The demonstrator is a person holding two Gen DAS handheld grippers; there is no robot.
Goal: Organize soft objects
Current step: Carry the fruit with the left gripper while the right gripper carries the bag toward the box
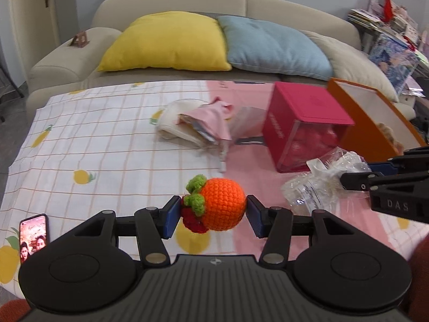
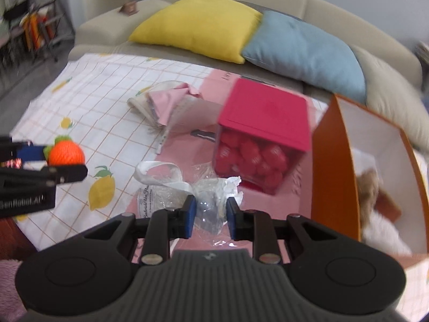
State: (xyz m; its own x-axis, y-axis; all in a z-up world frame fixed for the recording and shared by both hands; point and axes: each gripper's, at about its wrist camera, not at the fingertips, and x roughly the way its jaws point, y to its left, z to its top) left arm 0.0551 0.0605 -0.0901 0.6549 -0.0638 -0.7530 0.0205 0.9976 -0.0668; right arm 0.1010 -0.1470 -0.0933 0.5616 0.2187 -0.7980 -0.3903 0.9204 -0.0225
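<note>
Crochet orange (image 1: 224,206) is up off the bench, pinched side to side between the fingers of the left gripper (image 1: 213,214) — leaves and a little red knitted bit squashed against one pad, so it's a real squeeze and not just resting there. Right gripper (image 2: 210,214) has its fingers closed on a crinkly clear plastic bag (image 2: 209,201), holding it by the bunched top so the rest hangs loose. My guess is both are headed for the open orange box (image 2: 332,171) on the right, which already has something brown and furry inside. Red box (image 2: 264,123) sits just beside it on the checked cloth (image 1: 93,145).
</note>
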